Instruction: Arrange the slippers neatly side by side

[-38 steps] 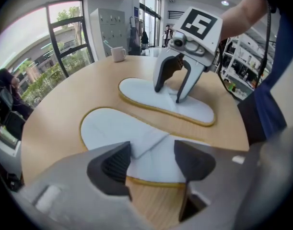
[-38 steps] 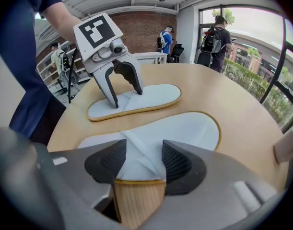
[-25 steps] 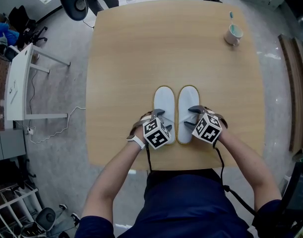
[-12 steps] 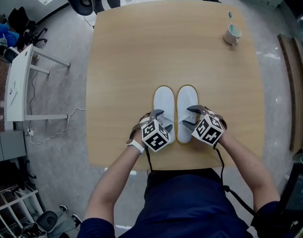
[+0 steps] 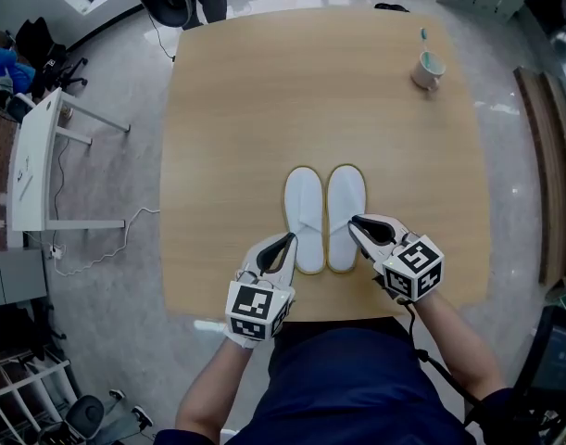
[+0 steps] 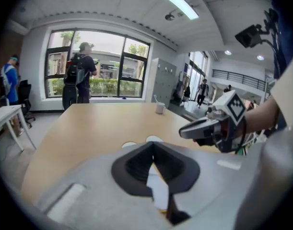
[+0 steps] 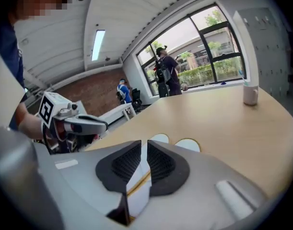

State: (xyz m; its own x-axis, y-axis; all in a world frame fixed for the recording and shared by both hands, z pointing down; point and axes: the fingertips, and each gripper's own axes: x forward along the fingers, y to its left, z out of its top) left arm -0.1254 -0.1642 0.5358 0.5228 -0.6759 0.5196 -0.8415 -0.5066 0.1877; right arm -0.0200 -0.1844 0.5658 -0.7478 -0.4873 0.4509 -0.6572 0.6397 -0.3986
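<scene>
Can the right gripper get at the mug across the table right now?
Probably yes, at a stretch: only bare table lies between the right gripper and the mug. Its fingers have just been closing on nothing.

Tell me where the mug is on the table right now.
In the head view the mug stands alone near the far right corner of the table, well beyond the pair of slippers lying side by side by the near edge.

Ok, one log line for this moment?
slippers: side by side on table | left gripper: shut, empty | right gripper: jaws just closing, narrow gap, empty
</scene>
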